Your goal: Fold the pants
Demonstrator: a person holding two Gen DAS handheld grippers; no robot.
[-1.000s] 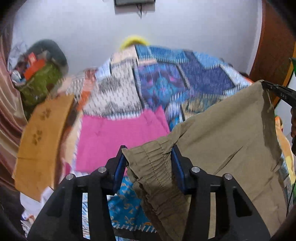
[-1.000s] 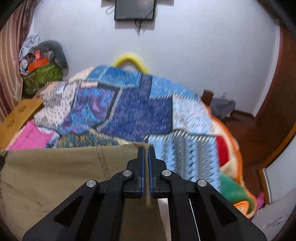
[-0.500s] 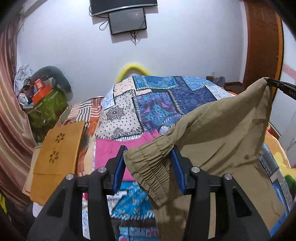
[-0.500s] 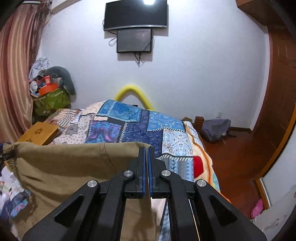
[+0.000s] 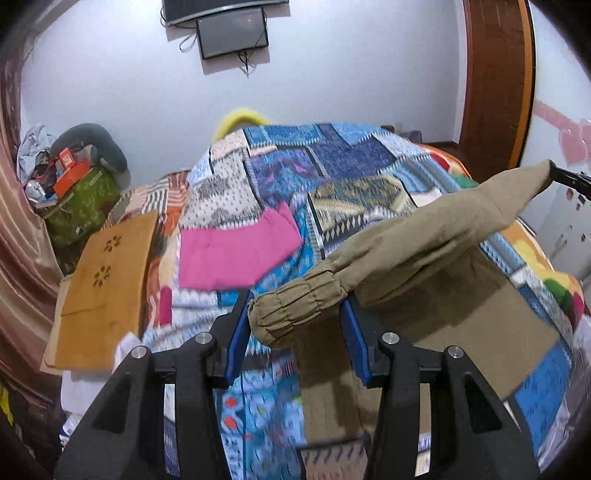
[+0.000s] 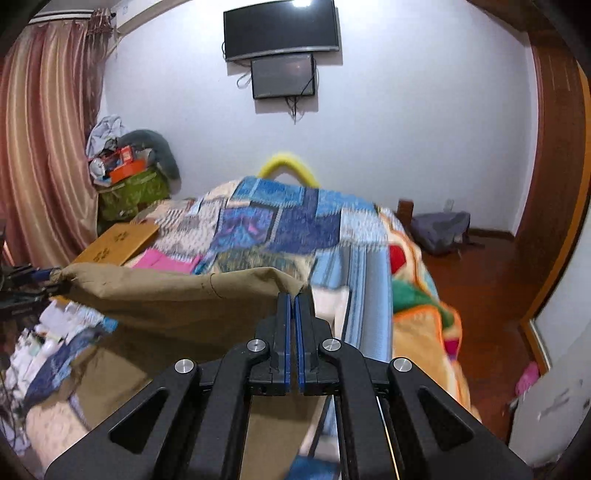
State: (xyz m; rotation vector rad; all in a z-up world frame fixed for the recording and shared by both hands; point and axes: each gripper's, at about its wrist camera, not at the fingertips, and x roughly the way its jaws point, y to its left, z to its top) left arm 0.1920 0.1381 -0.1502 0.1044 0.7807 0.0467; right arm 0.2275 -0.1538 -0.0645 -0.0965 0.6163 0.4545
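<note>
Closest in, the left gripper (image 5: 297, 332) has its blue-padded fingers (image 5: 236, 334) set fairly wide around a bunched, elastic-gathered end of the pants (image 5: 417, 236), which fills the gap between them. The right gripper (image 6: 293, 325) has its fingers nearly together, pinching a thin edge of the same olive-khaki cloth at its tips. From the left gripper's camera the right gripper shows as a dark tip at the far right, holding the other end of the fabric.

The pants hang in the air between the two grippers, stretched into a long sagging band, with the rest of the cloth drooping down onto the bed (image 6: 332, 229) below. In the right camera the band runs from the pinched corner off to the left, where the left gripper holds it at the edge of view.

Under and beyond the pants lies a patchwork bedspread (image 5: 332, 162) in blues, with an orange and green blanket (image 6: 424, 302) spilling off the right side. A pink garment (image 5: 236, 254) lies flat on the bedspread past the left gripper, apart from the pants. Left of it rests a brown board (image 5: 103, 280) with flower-shaped cutouts.

Farther back, a green bag (image 6: 129, 192) piled with clutter stands by a curtain (image 6: 40, 147). On the far wall hang a television (image 6: 280, 29) and a smaller screen (image 6: 283, 75) just beneath it.
</note>
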